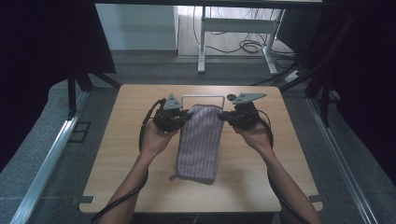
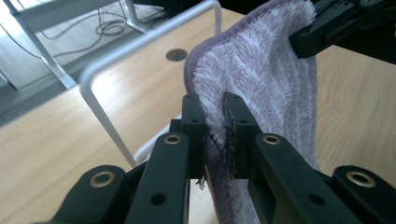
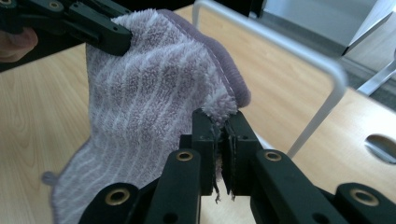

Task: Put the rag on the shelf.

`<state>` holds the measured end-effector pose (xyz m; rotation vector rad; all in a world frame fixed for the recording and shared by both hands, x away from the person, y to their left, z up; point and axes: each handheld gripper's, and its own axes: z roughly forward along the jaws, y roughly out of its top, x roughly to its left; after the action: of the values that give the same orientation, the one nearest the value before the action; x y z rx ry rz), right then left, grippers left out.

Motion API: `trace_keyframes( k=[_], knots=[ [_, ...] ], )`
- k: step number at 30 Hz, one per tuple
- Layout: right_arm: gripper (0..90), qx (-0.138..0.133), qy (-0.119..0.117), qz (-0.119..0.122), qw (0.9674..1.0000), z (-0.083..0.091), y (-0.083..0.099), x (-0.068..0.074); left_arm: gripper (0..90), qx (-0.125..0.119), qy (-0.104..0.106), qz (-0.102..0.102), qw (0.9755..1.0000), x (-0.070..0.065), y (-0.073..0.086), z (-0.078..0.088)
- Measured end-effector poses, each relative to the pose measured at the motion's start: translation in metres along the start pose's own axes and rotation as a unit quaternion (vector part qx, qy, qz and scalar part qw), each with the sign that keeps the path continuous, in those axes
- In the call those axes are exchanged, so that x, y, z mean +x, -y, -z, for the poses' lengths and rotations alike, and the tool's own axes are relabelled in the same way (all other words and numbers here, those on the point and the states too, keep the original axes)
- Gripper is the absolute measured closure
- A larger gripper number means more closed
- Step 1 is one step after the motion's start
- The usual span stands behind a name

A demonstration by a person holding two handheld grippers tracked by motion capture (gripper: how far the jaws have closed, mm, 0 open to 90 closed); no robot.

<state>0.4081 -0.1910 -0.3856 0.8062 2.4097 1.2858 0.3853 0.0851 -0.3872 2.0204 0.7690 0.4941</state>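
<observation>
On the wooden table (image 1: 121, 154), both far corners of the purple striped terry towel (image 1: 201, 140) are clamped by the left gripper (image 1: 183, 116) and right gripper (image 1: 224, 115) beside the white wire rack (image 1: 201, 97), probably for hanging, not yet done.

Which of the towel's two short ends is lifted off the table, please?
The far end of the towel, beside the white rack, is pinched by the left gripper and right gripper; the near end lies flat.

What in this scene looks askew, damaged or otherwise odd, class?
Little stands out. The striped towel is lifted at its far corners by the left gripper and right gripper, so it hangs unevenly beside the white rack. Frayed threads hang from the gripper pads, which look worn.
</observation>
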Motion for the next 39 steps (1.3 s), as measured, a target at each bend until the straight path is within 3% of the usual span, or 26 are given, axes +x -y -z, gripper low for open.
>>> trace_keyframes(
  k=[7, 20, 39],
  knots=[
    [84.5, -0.013, 0.016, 0.008, 0.9998, 0.01, -0.023, -0.006, 80.2, -0.009, -0.012, -0.012, 0.9998, 0.007, -0.021, 0.005],
    [84.4, -0.037, 0.045, 0.013, 0.9982, 0.024, -0.062, -0.022, 80.1, -0.019, -0.018, -0.006, 0.9996, 0.025, -0.058, 0.008],
    [84.0, -0.062, 0.079, 0.003, 0.9949, 0.025, -0.11, -0.043, 80.0, -0.022, -0.039, -0.001, 0.999, 0.053, -0.105, 0.011]
  ],
)
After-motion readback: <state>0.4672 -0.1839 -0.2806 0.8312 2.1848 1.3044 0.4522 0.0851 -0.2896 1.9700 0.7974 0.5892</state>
